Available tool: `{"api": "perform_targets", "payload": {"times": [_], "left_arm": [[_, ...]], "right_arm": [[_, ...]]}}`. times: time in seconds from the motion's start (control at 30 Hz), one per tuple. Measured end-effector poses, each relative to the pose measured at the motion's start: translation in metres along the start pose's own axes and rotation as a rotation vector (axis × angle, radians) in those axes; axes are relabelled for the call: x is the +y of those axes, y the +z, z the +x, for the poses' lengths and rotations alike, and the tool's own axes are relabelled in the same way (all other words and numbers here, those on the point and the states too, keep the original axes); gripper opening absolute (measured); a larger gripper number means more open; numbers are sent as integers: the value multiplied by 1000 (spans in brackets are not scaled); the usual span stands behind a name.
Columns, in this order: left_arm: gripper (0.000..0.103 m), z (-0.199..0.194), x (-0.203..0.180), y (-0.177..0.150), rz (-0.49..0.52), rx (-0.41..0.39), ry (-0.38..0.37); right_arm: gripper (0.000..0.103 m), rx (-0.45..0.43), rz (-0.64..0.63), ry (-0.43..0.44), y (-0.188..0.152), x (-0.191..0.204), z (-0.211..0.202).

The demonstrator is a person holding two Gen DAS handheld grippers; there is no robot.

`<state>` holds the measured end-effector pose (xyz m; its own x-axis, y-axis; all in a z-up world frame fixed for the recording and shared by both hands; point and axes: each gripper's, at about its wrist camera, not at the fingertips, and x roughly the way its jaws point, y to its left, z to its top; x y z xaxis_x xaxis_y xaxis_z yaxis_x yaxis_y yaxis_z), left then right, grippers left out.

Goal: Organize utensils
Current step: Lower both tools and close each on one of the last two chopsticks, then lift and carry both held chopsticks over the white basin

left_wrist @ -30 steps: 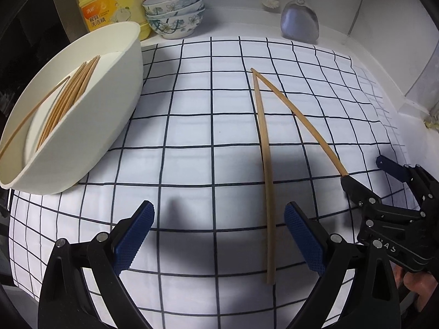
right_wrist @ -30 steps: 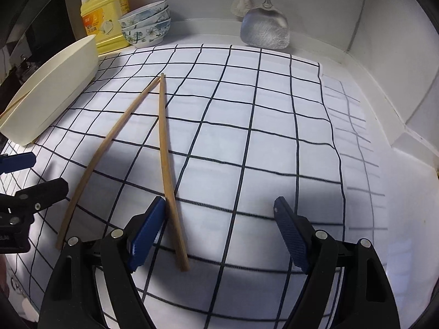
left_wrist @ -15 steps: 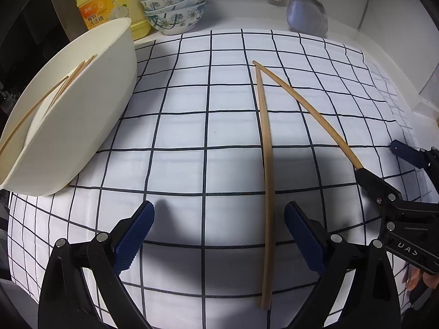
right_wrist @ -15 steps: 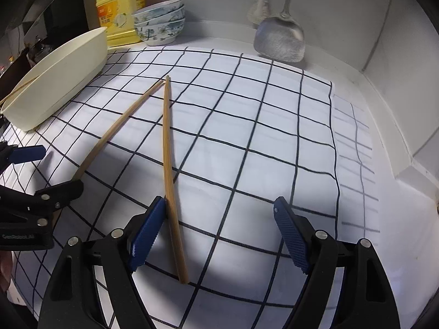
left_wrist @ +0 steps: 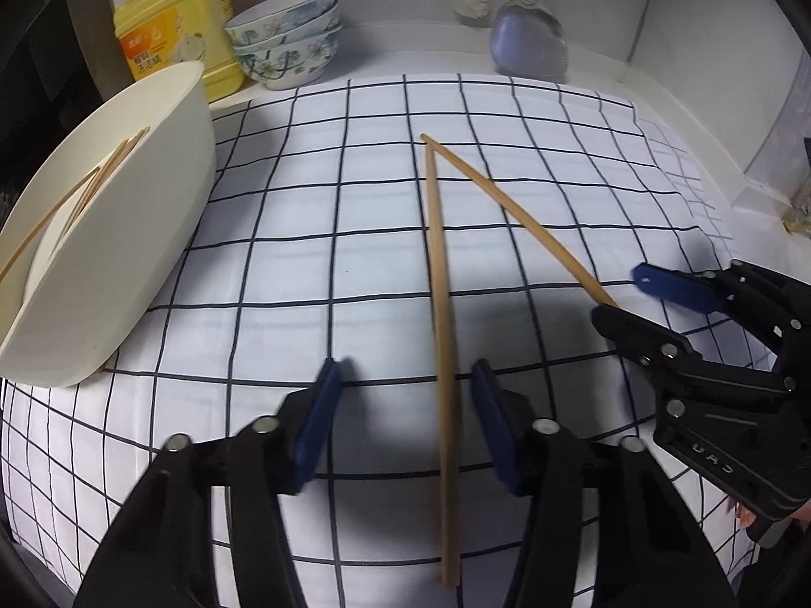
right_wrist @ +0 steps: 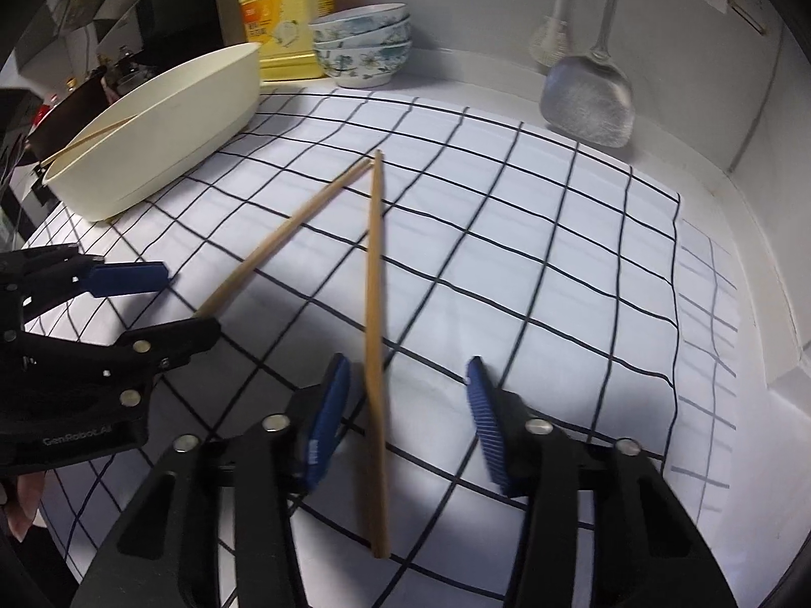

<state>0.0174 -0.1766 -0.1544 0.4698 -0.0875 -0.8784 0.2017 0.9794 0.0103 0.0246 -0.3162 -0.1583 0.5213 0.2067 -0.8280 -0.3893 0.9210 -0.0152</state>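
Chopsticks — two lie in a V on my checked cloth, others already in the cream tub — and both my left tongs and right tongs have just been narrowing, each astride one stick, neither pinching yet.

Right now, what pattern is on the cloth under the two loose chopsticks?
White with a black grid of squares; the cloth shows best in the left wrist view.

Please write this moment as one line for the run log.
left gripper: jaws just closing around left chopstick, not gripping | right gripper: jaws just closing around right chopstick, not gripping
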Motion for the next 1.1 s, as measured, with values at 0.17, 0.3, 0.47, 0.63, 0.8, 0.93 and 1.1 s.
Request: {"api": "perform_targets", "payload": {"times": [0.17, 0.3, 0.47, 0.63, 0.8, 0.93, 1.1], "left_arm": [[7, -2, -6, -1, 19, -6, -24], [7, -2, -4, 0, 17, 12, -31], [7, -11, 5, -2, -3, 23, -50], [7, -46, 18, 1, -11, -19, -50], [7, -88, 43, 8, -36, -74, -32], [7, -121, 74, 13, -46, -125, -14], [7, -146, 132, 20, -65, -176, 16]], "right_arm": [[7, 18, 3, -10, 4, 7, 0], [6, 28, 16, -22, 4, 9, 0], [6, 25, 74, -28, 1, 8, -7], [6, -18, 140, -5, 4, 12, -28], [6, -92, 163, 25, 24, 28, -57], [6, -155, 164, 47, 52, 55, -82], [6, -205, 184, 69, 87, 97, -92]]}}
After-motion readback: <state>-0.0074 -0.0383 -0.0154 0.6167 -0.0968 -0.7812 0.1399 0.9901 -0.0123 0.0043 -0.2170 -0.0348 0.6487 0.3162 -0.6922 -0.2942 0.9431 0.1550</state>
